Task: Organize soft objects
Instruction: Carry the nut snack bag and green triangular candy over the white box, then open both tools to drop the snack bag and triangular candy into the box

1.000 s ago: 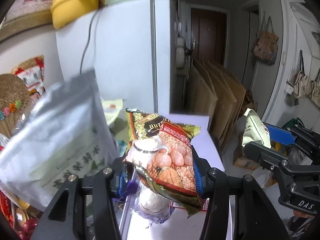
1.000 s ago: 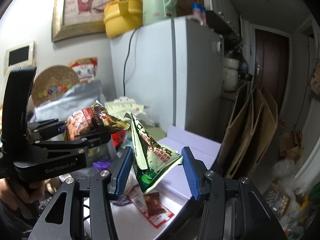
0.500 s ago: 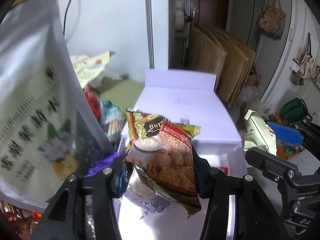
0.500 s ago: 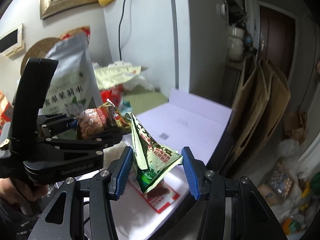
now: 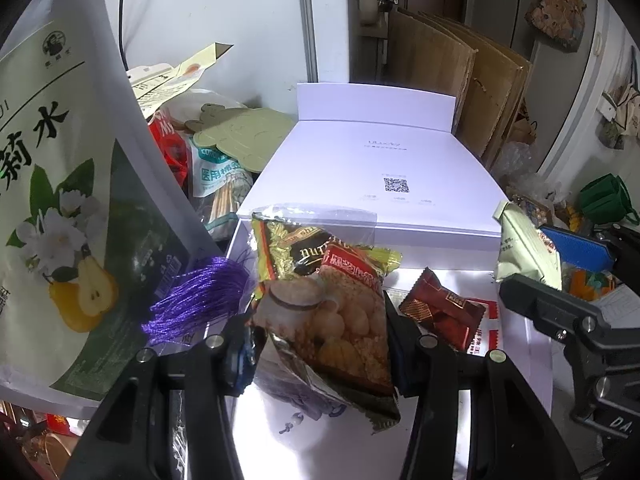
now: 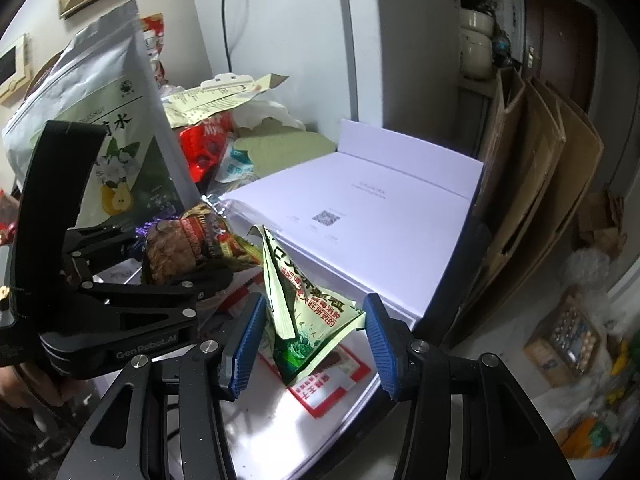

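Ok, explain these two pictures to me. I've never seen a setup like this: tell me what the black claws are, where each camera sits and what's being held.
There is no robot here. A person holds a two-finger gripper in each hand, and a fisheye camera on each one looks forward along its fingers, hence the curved edges.

The left wrist picture shows the left gripper pinching a brown and gold snack packet. The right wrist picture shows the right gripper pinching a pale green sachet, with the other gripper beside it.

Both hang over a white box. A dark red packet lies on the lower white surface in front of it. To the left stand a large pear-print pouch and a purple tassel.
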Motion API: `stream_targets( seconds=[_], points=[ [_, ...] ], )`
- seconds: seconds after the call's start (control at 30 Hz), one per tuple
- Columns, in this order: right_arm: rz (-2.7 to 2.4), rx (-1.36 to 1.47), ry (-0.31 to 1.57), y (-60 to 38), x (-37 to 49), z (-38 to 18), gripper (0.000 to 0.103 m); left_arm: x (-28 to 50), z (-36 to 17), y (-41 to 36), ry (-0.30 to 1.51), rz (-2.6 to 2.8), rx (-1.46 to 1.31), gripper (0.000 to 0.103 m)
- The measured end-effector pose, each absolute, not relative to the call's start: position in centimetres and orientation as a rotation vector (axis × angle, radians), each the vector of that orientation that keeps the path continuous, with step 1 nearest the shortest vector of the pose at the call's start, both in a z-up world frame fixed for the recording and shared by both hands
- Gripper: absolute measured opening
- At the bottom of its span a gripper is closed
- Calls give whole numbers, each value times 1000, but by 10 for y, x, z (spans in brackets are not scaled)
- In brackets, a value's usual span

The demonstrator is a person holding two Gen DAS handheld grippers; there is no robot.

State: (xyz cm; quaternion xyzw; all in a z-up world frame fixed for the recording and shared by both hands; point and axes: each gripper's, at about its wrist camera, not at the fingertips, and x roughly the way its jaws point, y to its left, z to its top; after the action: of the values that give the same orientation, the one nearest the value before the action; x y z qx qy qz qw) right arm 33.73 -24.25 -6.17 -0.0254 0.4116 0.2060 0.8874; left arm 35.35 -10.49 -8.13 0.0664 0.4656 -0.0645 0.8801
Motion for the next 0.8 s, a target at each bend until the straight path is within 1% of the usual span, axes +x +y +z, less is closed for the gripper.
stream_targets(
  seconds=[0.1, 0.27, 0.3, 0.37, 0.4, 0.43, 0.63, 0.8],
  points=[
    [420, -52, 858, -244, 340, -63, 50, 359, -86, -105, 986, -130, 139, 54],
    [419, -59, 853, -244, 339, -60, 50, 363, -84, -109, 995, -117, 152, 54],
    [419, -63, 852, -244, 339, -60, 50, 362, -82, -109, 989, -113, 149, 56],
    [418, -69, 847, -244, 339, -59, 50, 357, -74, -108, 957, -100, 152, 65],
    [419, -70, 845, -244, 339, -58, 50, 353, -70, -109, 936, -96, 159, 76],
    [420, -70, 843, -244, 338, -57, 50, 348, -63, -109, 906, -89, 172, 82],
    [414, -60, 835, -248, 338, -51, 50, 334, -38, -107, 846, -55, 190, 82],
    [431, -34, 831, -250, 339, -49, 50, 326, -32, -100, 837, -48, 160, 82]
  ],
)
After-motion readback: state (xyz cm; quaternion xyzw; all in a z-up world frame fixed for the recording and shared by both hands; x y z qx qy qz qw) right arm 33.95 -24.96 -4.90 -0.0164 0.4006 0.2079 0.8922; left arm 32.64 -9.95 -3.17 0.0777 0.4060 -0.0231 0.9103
